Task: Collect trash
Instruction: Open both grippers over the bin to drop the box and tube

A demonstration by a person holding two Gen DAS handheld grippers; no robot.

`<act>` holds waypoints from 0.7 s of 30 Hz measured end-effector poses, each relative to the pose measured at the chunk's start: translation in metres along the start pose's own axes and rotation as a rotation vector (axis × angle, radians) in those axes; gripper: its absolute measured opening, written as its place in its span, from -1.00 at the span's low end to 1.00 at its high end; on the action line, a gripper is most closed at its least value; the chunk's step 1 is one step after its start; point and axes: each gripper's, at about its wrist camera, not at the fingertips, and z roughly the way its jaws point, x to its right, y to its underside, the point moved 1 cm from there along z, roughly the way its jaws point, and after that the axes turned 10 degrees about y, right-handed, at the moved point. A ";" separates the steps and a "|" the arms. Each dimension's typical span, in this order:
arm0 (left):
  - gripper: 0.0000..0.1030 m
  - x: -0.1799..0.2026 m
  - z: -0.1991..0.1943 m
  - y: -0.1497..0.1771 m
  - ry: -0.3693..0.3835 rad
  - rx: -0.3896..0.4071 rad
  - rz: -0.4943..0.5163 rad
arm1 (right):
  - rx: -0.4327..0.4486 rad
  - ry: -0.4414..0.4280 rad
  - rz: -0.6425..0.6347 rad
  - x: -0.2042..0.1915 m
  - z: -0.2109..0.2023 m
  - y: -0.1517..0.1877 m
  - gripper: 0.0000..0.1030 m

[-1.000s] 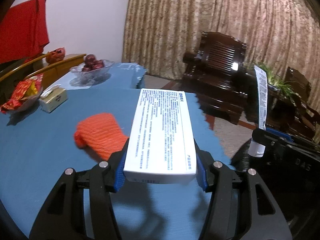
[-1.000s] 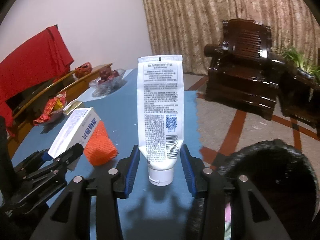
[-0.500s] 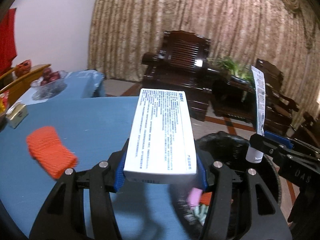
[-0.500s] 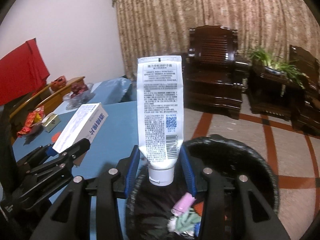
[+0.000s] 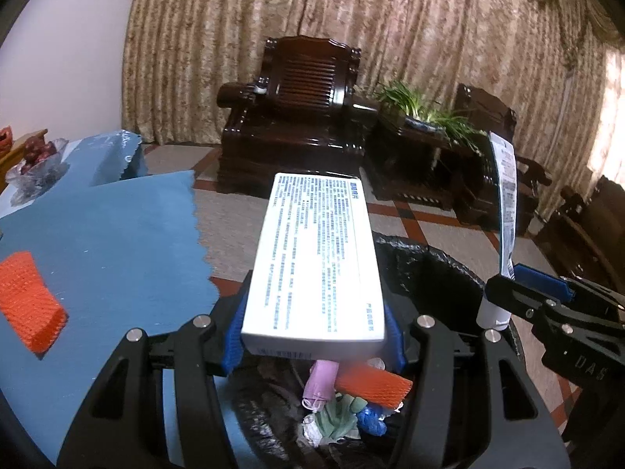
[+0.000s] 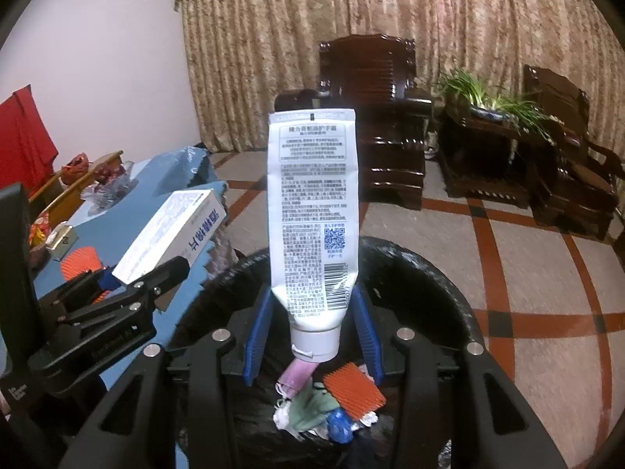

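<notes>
- our left gripper [image 5: 312,336] clamped on white carton [image 5: 316,262], long axis pointing forward, over near rim of black-lined trash bin [image 5: 437,262]
- our right gripper [image 6: 312,336] clamped on white tube [image 6: 312,219], cap down, bin [image 6: 410,273] mouth straight below
- both loads sit above the bin, right more centred; orange foam net [image 5: 29,305] left on blue table [image 5: 117,226]

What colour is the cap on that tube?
White, seen best in the right wrist view: the tube has its cap at the bottom.

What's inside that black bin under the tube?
The black bin holds an orange mesh sleeve, a pink mask, greenish cloth and something blue. Whatever lies deeper is covered by these, and the white tube hides part of the bin.
</notes>
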 end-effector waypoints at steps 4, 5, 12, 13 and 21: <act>0.07 0.007 0.011 0.004 0.010 -0.019 0.013 | -0.024 0.014 0.020 0.010 0.008 0.008 -0.23; 0.08 0.007 0.013 0.004 0.012 -0.022 0.016 | -0.027 0.017 0.024 0.010 0.009 0.009 -0.23; 0.51 0.009 0.012 0.003 0.013 -0.017 0.027 | -0.040 0.058 0.046 0.021 0.014 0.015 0.32; 0.54 0.007 0.010 0.003 0.009 -0.014 0.025 | -0.040 0.064 0.047 0.023 0.014 0.015 0.49; 0.77 -0.019 -0.017 -0.002 -0.035 0.017 0.007 | -0.030 0.057 0.055 0.020 0.011 0.017 0.88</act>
